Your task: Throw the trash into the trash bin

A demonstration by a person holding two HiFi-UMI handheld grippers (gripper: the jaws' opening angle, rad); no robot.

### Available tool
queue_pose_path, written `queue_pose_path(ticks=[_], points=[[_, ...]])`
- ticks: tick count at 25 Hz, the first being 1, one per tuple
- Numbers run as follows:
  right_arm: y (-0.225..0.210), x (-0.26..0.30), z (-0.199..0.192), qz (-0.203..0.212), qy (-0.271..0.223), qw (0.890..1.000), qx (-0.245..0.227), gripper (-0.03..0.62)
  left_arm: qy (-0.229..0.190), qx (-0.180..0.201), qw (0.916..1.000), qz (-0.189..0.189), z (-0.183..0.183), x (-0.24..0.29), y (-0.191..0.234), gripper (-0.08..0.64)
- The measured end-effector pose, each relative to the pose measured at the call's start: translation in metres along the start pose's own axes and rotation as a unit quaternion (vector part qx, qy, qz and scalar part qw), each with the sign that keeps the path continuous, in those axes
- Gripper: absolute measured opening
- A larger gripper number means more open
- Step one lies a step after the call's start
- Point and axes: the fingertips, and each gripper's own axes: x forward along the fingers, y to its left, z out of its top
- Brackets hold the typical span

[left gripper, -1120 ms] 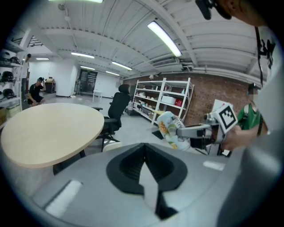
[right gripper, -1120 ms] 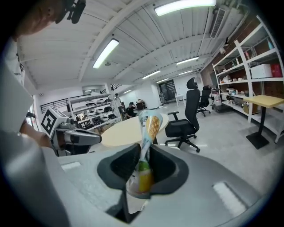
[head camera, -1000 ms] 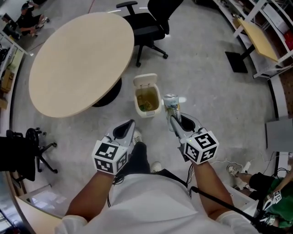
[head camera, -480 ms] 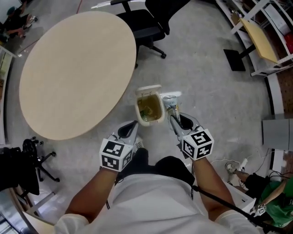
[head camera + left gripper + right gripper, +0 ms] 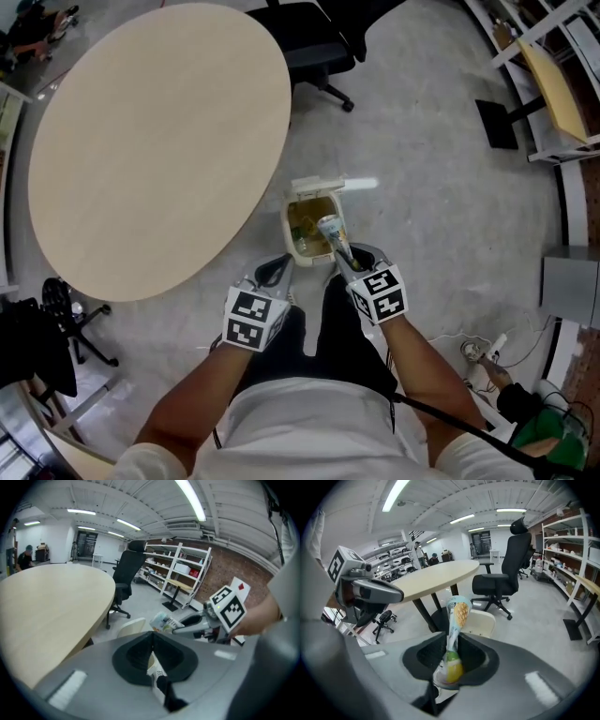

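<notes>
A small cream trash bin (image 5: 292, 225) stands on the floor with its lid (image 5: 317, 185) flipped open and some trash inside. My right gripper (image 5: 339, 251) is shut on a crumpled light-blue and yellow snack packet (image 5: 329, 228), which hangs over the right part of the bin's opening. In the right gripper view the packet (image 5: 458, 612) sticks up from between the jaws (image 5: 451, 637), with the bin's lid (image 5: 482, 623) behind it. My left gripper (image 5: 281, 267) hangs just left of the bin's near edge, jaws together and holding nothing. The left gripper view shows the packet (image 5: 161, 620) and the bin (image 5: 131, 627).
A large round beige table (image 5: 159, 141) fills the upper left, its edge close to the bin. A black office chair (image 5: 314, 47) stands beyond it. Shelving and a desk (image 5: 553, 84) line the right side. Cables lie on the floor at the lower right (image 5: 487, 352).
Both grippers have come down and forward toward the bin. The packet, earlier to the right of the bin, now hangs over its opening.
</notes>
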Motion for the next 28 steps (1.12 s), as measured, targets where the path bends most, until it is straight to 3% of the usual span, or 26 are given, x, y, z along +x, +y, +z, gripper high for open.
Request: queue_pose_path(ticks=[6,11,14,17,25,28], points=[[-0.020,0.086,-0.059,0.016,0.063,0.998,0.005,0.078,0.025,-0.030,0.9982,0.045,-0.037,0.052,0.029,0.008],[-0.028,0.139,-0.092,0.047,0.108,0.993,0.007,0.078,0.098,-0.030,0.9927,0.064,-0.074,0.078,0.042,0.008],[-0.042,0.169,-0.111,0.055,0.137,0.989,-0.008,0.078,0.113,-0.041,0.9900,0.074,-0.088,0.098,0.054,0.008],[-0.050,0.195,-0.122,0.064,0.156,0.985,-0.016,0.078,0.119,-0.076,0.9863,0.085,-0.099,0.118,0.065,0.008],[-0.057,0.236,-0.136,0.078,0.188,0.979,-0.019,0.089,0.137,-0.088,0.9825,0.092,-0.114,0.154,0.076,0.008],[-0.056,0.243,-0.135,0.089,0.193,0.977,-0.018,0.139,0.142,-0.096,0.9809,0.093,-0.117,0.160,0.080,0.008]])
